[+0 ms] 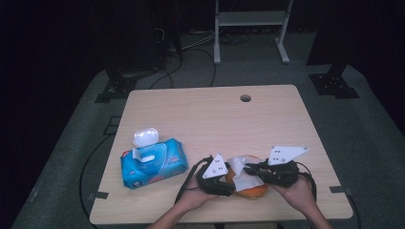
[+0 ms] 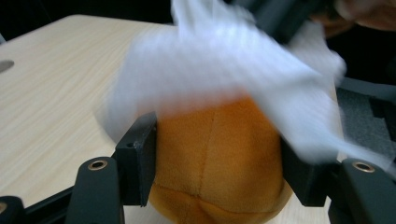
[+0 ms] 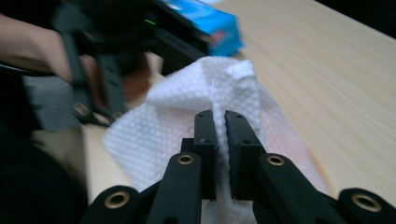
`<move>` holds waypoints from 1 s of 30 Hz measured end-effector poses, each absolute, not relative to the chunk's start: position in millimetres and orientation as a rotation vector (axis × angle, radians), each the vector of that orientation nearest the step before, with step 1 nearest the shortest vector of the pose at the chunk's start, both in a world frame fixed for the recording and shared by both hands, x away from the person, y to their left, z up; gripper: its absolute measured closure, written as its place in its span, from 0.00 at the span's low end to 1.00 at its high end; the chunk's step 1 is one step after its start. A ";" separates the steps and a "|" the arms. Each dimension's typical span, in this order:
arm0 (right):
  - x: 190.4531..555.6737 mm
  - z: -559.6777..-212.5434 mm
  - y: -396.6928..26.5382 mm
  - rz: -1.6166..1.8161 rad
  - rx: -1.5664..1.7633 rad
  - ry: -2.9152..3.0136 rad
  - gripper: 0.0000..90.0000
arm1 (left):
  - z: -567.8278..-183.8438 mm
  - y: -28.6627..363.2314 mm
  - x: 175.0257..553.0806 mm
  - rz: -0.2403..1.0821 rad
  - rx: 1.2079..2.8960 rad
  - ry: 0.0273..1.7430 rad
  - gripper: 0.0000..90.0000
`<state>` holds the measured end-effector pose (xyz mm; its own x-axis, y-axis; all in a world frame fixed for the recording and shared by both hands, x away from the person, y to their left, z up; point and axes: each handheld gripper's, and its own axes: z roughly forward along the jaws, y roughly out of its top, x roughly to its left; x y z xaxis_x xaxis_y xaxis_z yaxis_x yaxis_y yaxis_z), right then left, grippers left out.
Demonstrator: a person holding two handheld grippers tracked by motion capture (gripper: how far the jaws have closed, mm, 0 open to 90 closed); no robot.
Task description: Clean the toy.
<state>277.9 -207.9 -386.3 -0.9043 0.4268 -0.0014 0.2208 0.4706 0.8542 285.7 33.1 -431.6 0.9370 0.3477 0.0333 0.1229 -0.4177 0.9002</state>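
- Clamping orange plush ball point(image 2: 217, 158) at table's point(image 1: 205, 114) near edge between left gripper point(image 2: 217, 163) jaws, one pad on each side.
- Pinching white wipe point(image 3: 187, 112) draped over ball, right gripper point(image 3: 220, 140) jaws nearly closed.
- Lying well left: blue wipes pack point(image 1: 153, 164).

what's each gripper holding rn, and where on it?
Left gripper: orange plush ball, clamped across its sides. Right gripper: white wipe, pinched at a raised fold, draped over the ball.
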 end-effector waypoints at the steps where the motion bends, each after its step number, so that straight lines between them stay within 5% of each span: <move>1: 280.5 -386.9 -214.9 1.399 0.594 2.486 0.92 | -432.7 36.1 287.3 0.252 2.009 0.337 0.39; 4: 289.1 -393.5 -233.7 1.366 0.698 2.468 0.92 | -435.7 40.3 290.3 0.218 2.013 0.347 0.35; 9: 289.0 -405.2 -229.1 1.381 0.713 2.554 0.92 | -436.3 40.6 297.5 0.103 2.009 0.406 0.11; 16: 287.4 -404.8 -221.2 1.375 0.674 2.582 0.92 | -441.6 49.3 294.9 0.158 2.074 0.344 0.30; 30: 301.3 -421.8 -242.7 1.441 0.827 2.565 0.92 | -451.5 61.9 300.6 0.129 2.060 0.330 0.34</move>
<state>301.3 -242.7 -421.8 -0.8502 0.4935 0.1833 0.4132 0.4100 0.8131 300.6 61.9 -451.5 0.9570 0.2863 -0.0457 0.1790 -0.4594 0.8700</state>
